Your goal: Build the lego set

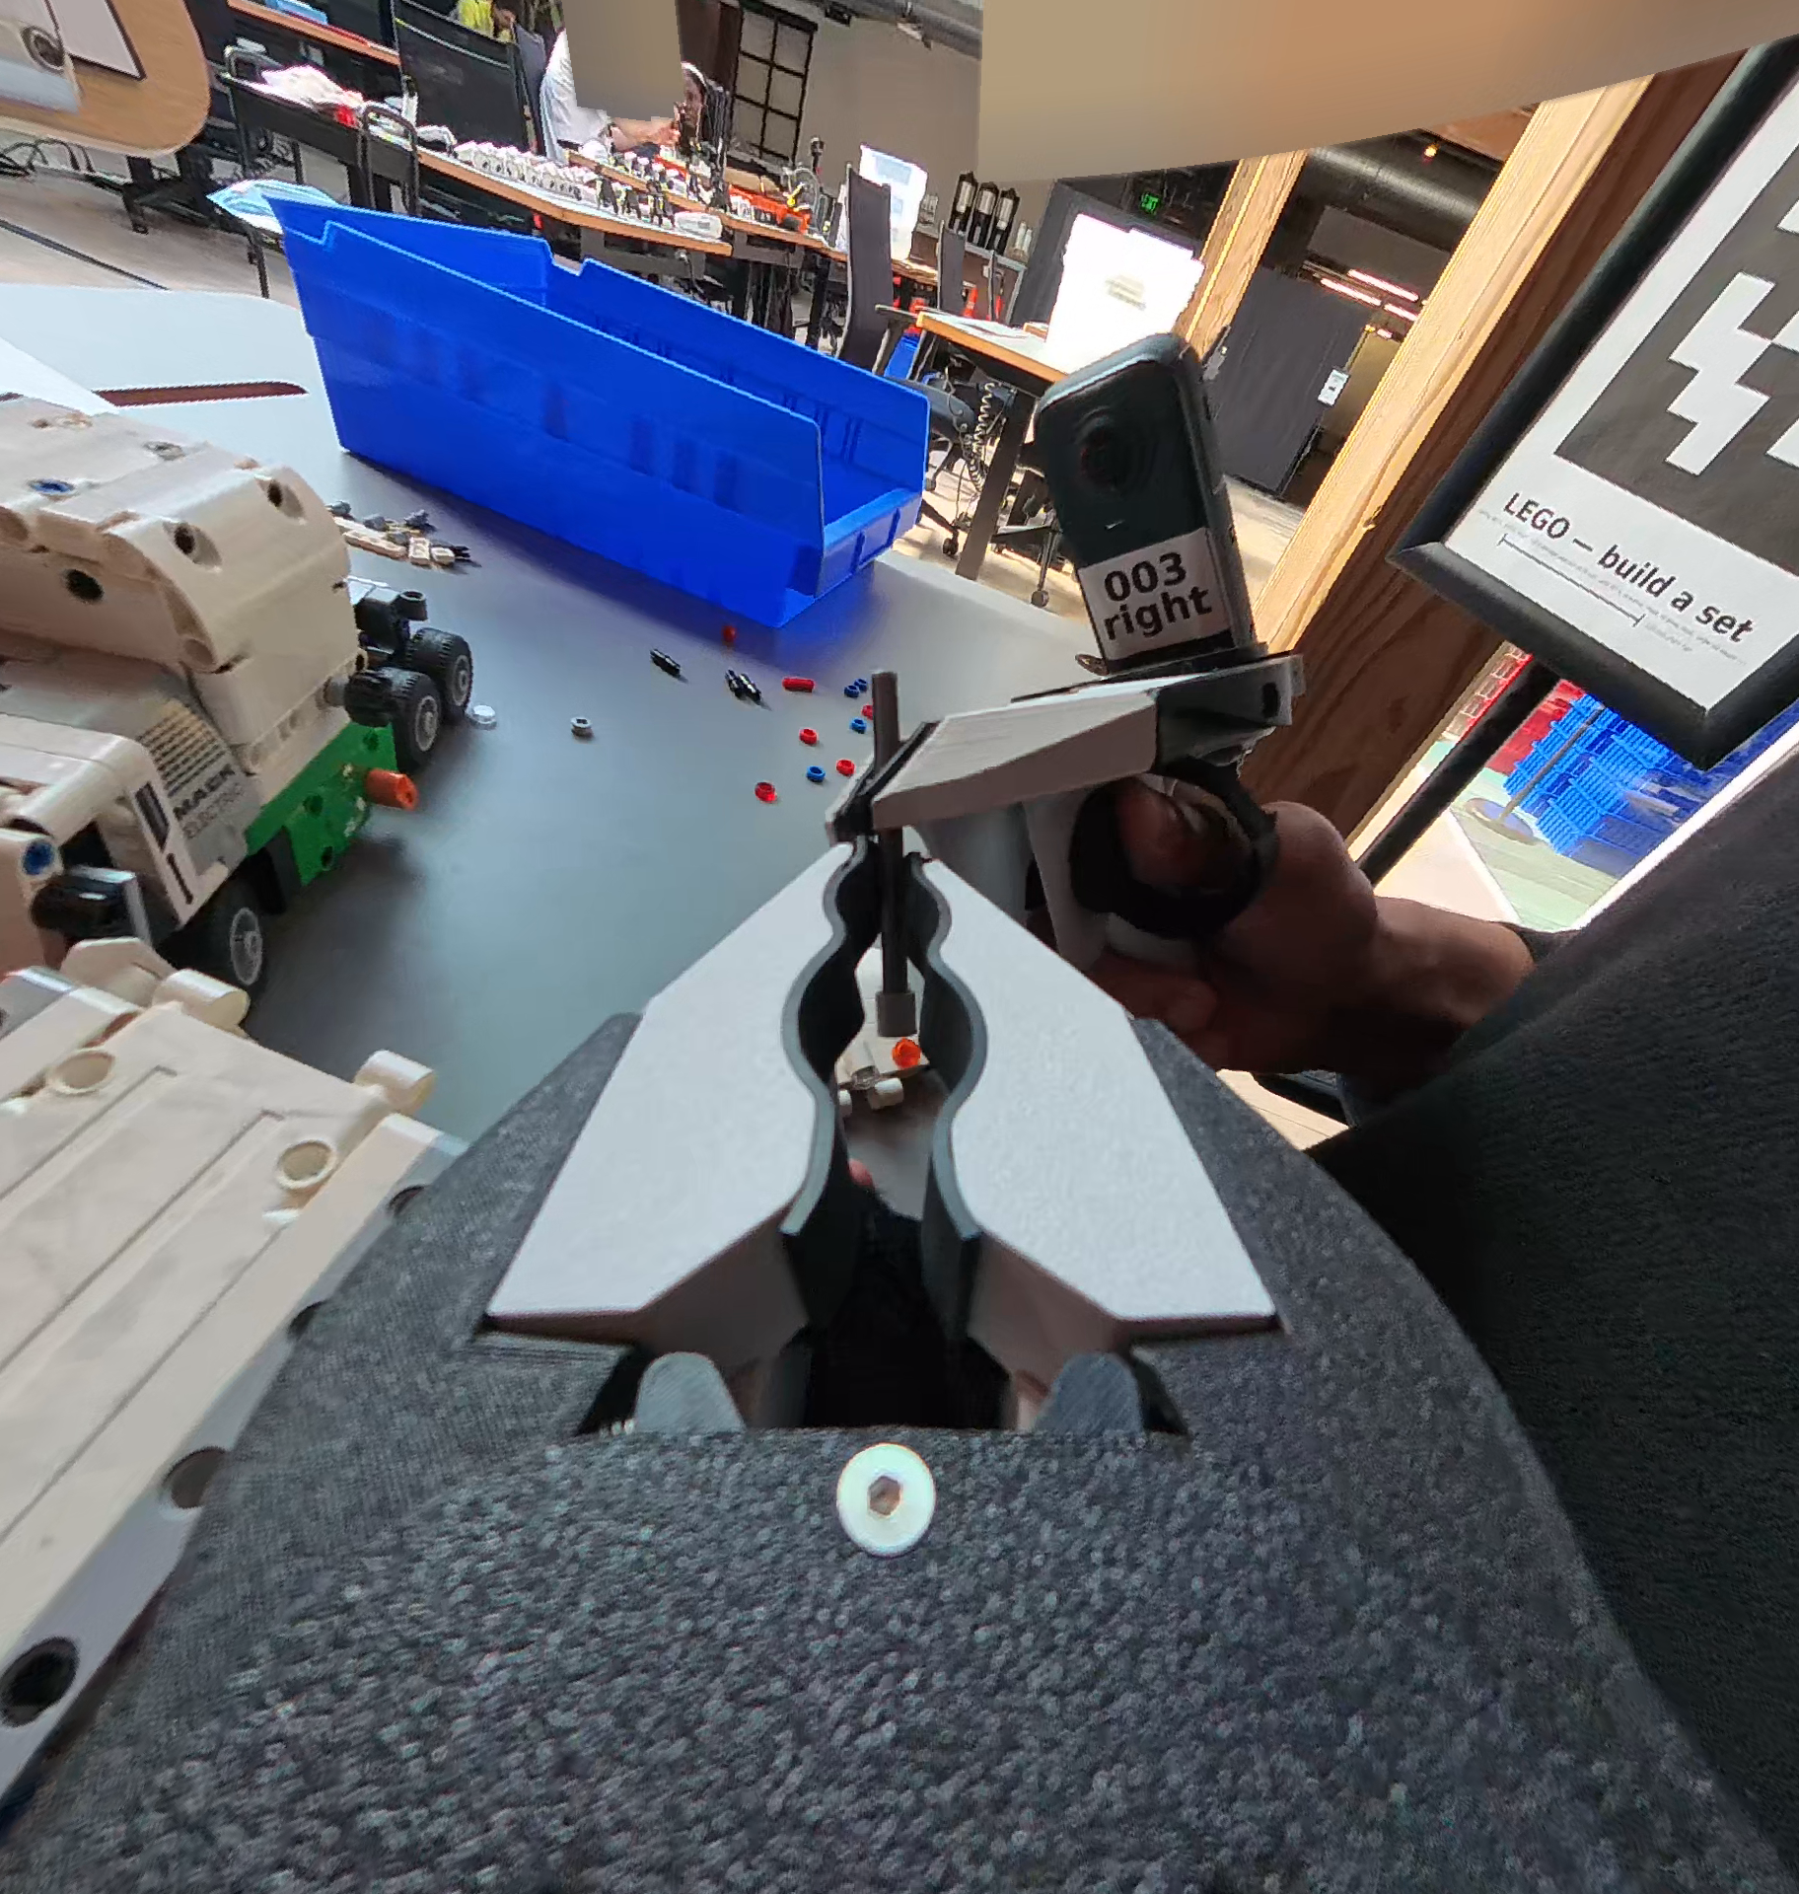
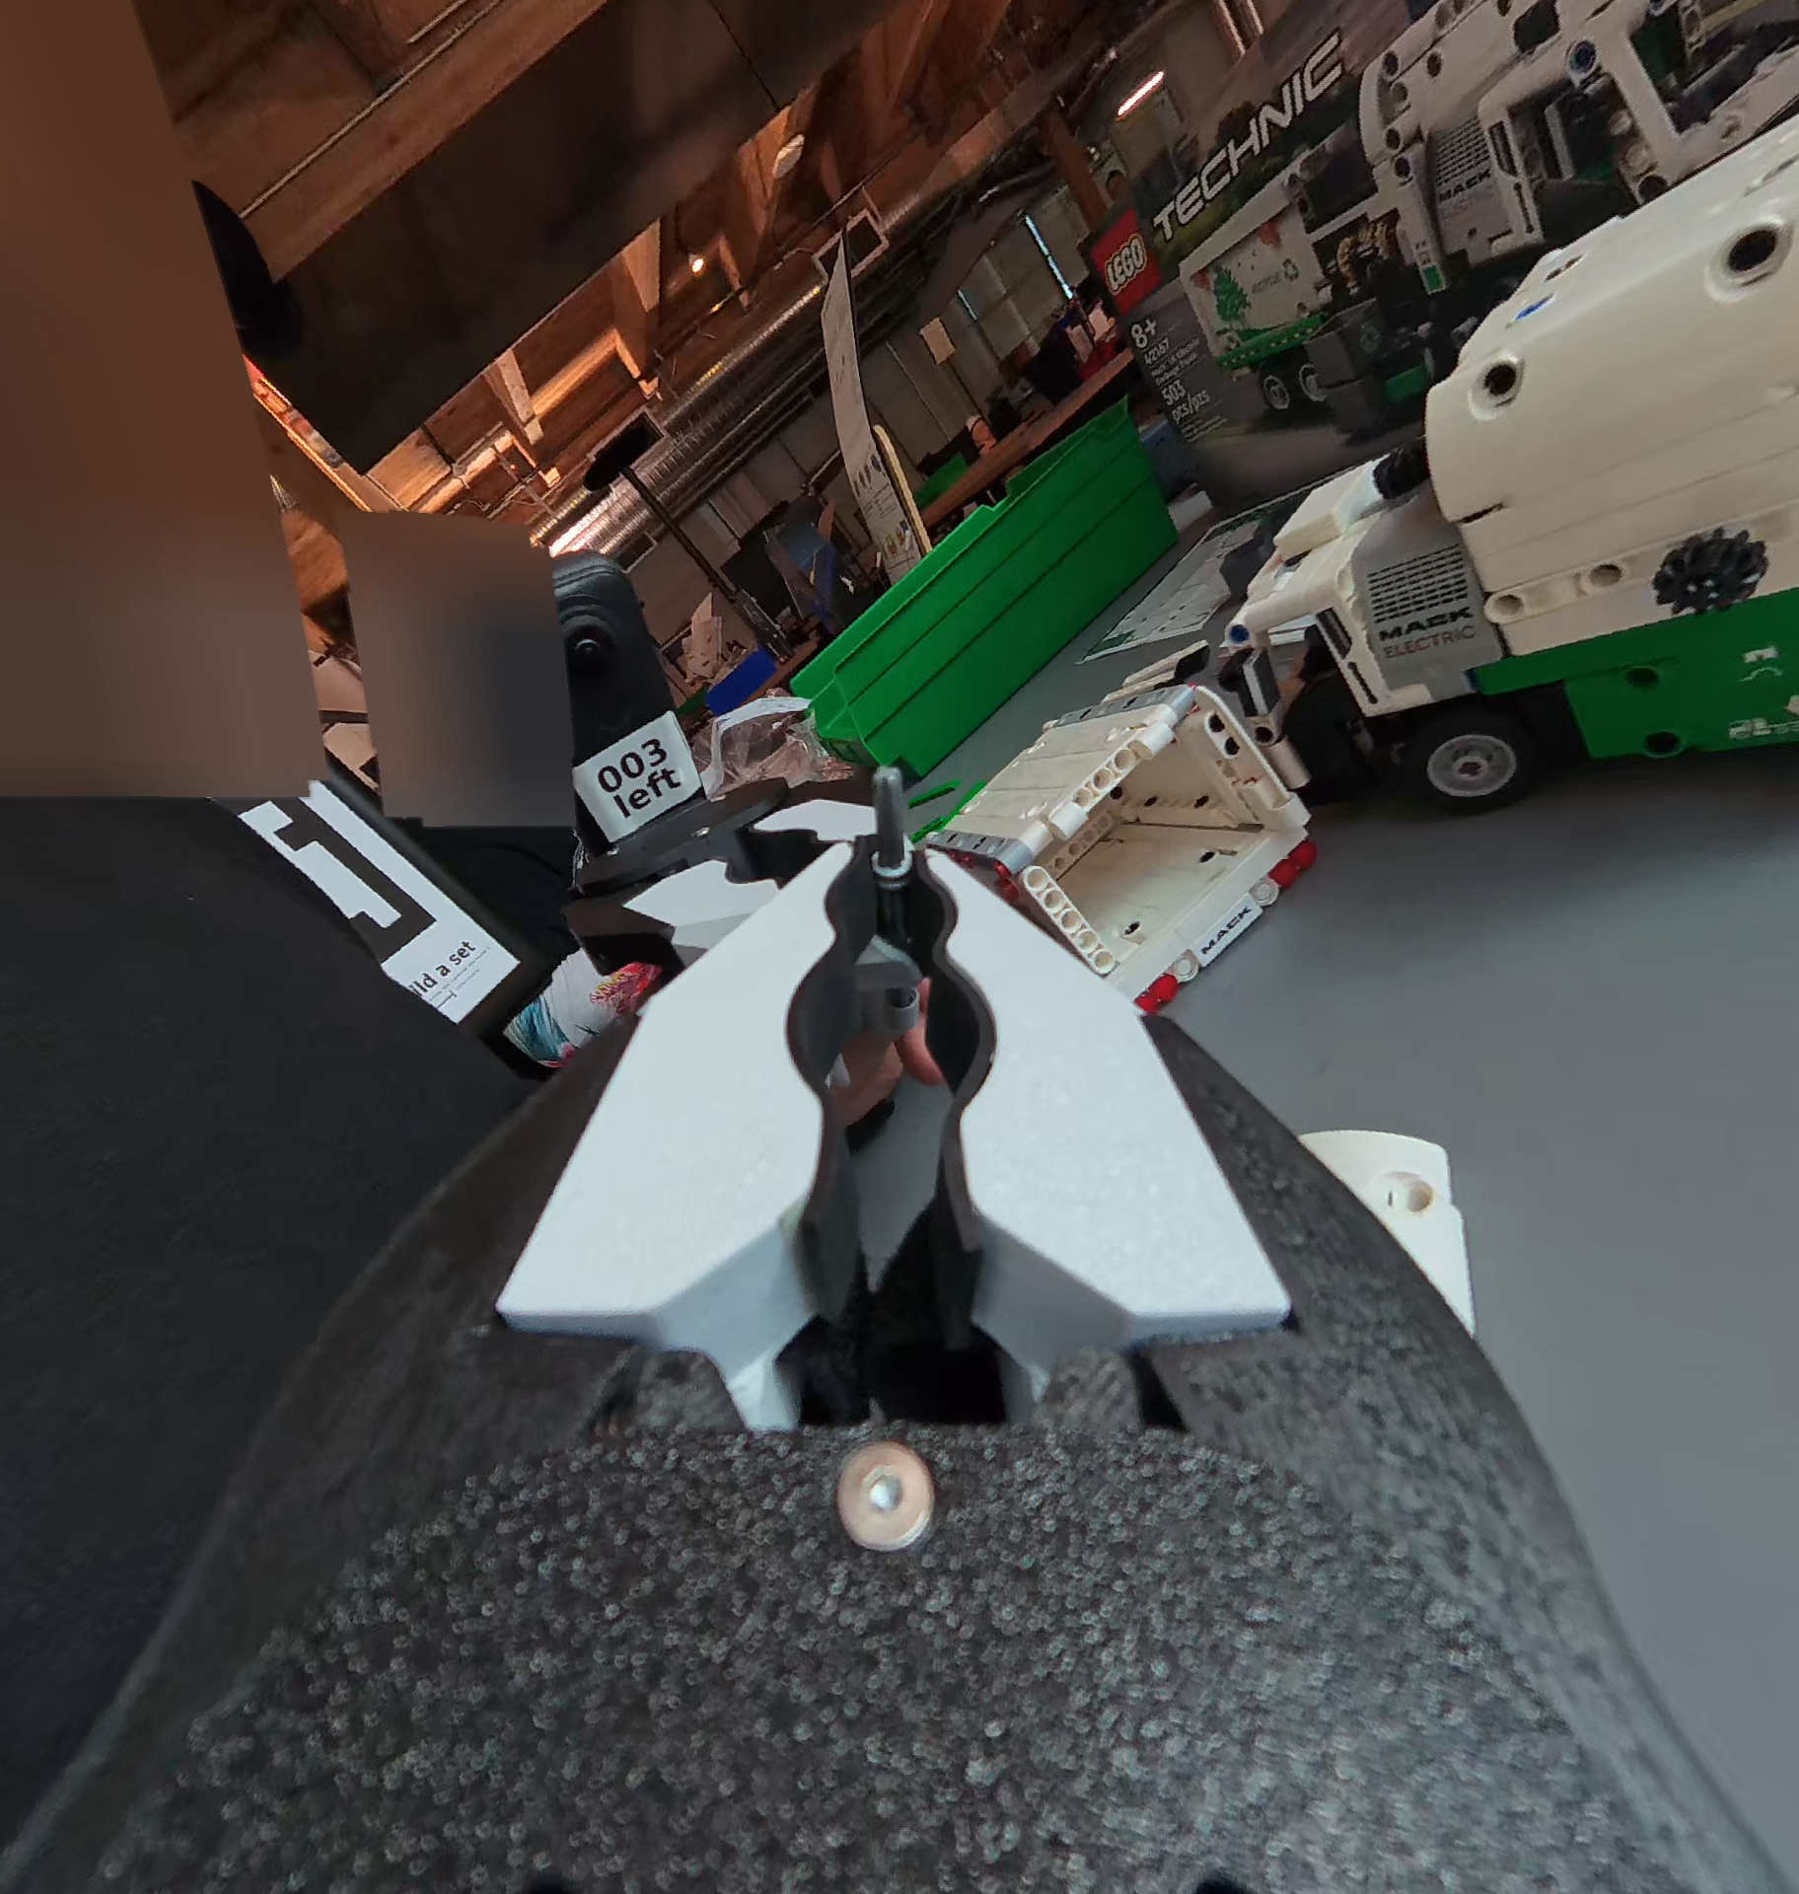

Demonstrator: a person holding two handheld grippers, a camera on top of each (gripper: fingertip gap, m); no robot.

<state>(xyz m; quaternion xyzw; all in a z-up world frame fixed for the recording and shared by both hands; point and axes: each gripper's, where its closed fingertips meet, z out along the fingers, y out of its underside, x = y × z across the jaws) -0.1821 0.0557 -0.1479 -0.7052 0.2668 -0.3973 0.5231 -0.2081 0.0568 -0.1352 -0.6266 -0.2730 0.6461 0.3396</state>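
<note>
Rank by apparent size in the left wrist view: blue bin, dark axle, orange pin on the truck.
1. blue bin
2. dark axle, nearer the camera, so true size unsure
3. orange pin

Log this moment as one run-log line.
left gripper: shut on dark axle | right gripper: shut on same axle | truck: on table, untouched
</note>
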